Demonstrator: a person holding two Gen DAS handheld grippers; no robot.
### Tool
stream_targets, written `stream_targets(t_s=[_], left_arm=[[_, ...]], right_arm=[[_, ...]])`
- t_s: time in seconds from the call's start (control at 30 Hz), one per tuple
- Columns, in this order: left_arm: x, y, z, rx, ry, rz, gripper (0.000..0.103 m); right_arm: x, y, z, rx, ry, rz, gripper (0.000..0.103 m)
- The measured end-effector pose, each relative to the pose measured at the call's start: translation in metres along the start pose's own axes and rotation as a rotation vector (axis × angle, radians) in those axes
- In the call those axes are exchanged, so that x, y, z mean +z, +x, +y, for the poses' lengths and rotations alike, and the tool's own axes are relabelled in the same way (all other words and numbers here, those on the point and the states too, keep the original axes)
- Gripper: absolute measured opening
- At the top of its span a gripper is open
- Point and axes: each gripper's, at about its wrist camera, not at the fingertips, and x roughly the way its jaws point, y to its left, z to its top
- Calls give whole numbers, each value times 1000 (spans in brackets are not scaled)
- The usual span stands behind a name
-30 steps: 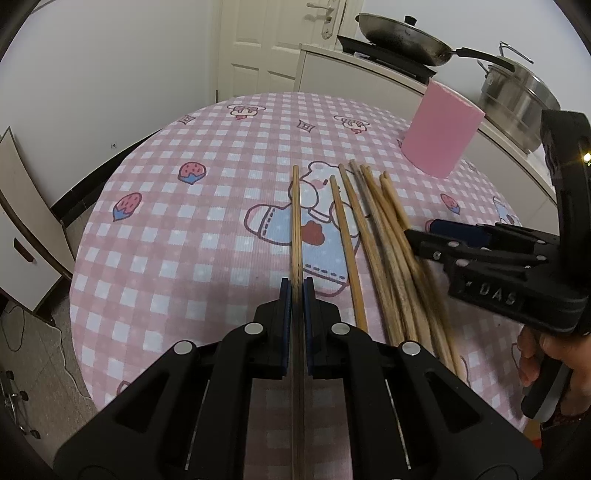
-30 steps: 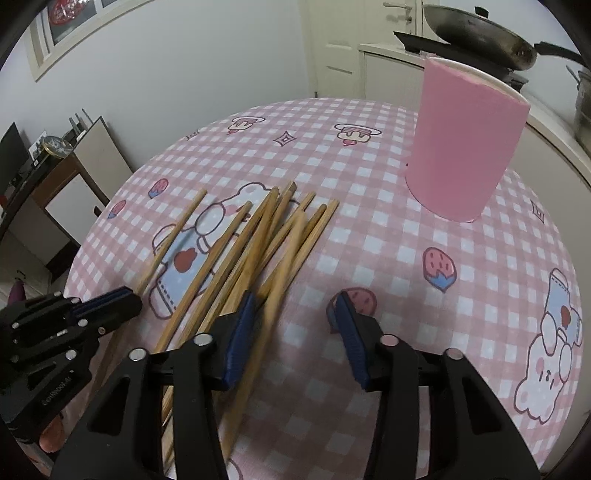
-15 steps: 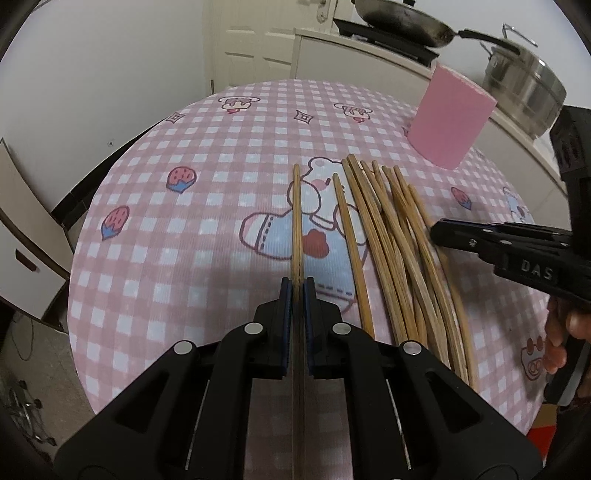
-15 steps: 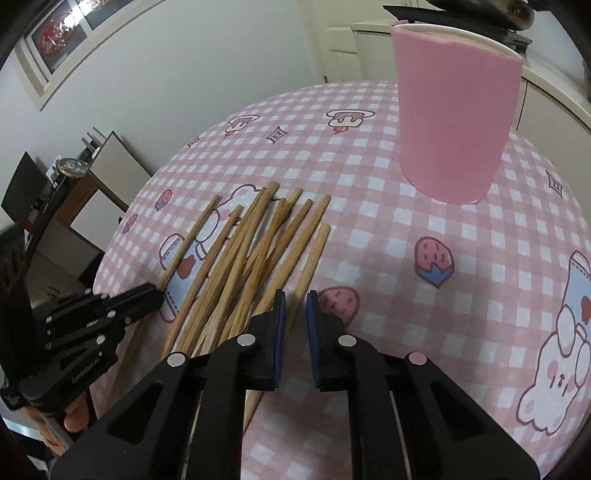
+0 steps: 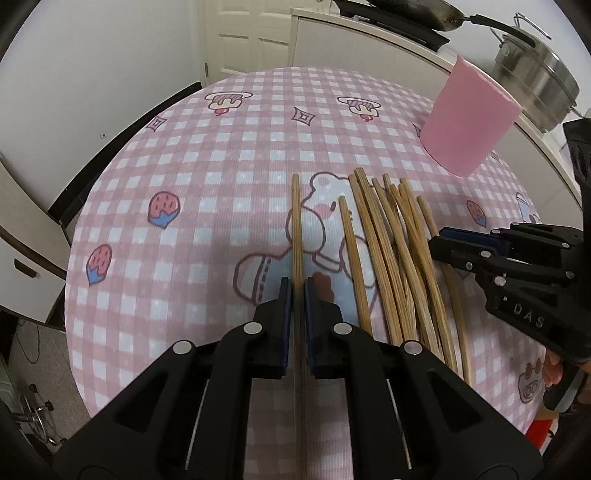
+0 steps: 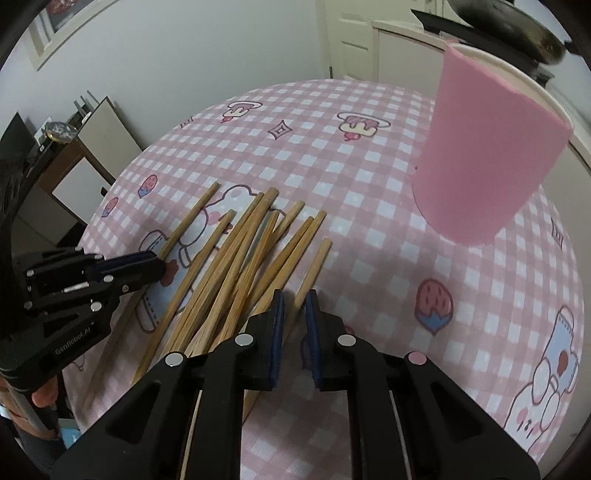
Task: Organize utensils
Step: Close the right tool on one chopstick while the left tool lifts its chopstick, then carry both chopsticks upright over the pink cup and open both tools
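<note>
Several wooden chopsticks (image 5: 391, 258) lie in a loose pile on the pink checked tablecloth (image 5: 207, 155). My left gripper (image 5: 297, 291) is shut on a single chopstick (image 5: 296, 221) at the pile's left side. My right gripper (image 6: 294, 306) is shut on the rightmost chopstick (image 6: 314, 269) of the pile (image 6: 236, 258). A pink cup (image 6: 484, 166) stands upright at the far right of the table; it also shows in the left wrist view (image 5: 469, 118). Each gripper shows in the other's view: the right one (image 5: 443, 240) and the left one (image 6: 155, 262).
A counter behind the table holds a frying pan (image 5: 413, 11) and a steel pot (image 5: 539, 70). A white door (image 5: 251, 33) is at the back. Low furniture (image 6: 74, 155) stands off the table's left edge.
My right gripper closed from wide open onto the rightmost chopstick. My left gripper stayed shut on its chopstick and both views have risen slightly above the table.
</note>
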Motion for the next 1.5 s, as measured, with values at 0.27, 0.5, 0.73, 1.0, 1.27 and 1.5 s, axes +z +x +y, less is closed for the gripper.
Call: stream_targets(t_s=[0.27,0.5,0.73,1.0,1.27,1.5], left_arm=[[1,-4,-6,-24,-11,-30,7],[4,-42,-12,-34,-15,-114,6],[12,-107,-25,-63,-16,-271,6],[32,-183,-57,-99,36,-465,6],[72,-213,-106,-126,72,-622,6],[114,-198,-131,-160,32,-694,6]], right_arm=[[-2,-12,-4,38,31,-48,4],[3,-47,-6,81,34,-115,4],[5,-94,-6,115,32,-234,4],[9,-166,-2,103,-31,-428,4],[30,-220,-25,22,-38,-628,4],[51,-224,-53,-21,-13,-788,4]])
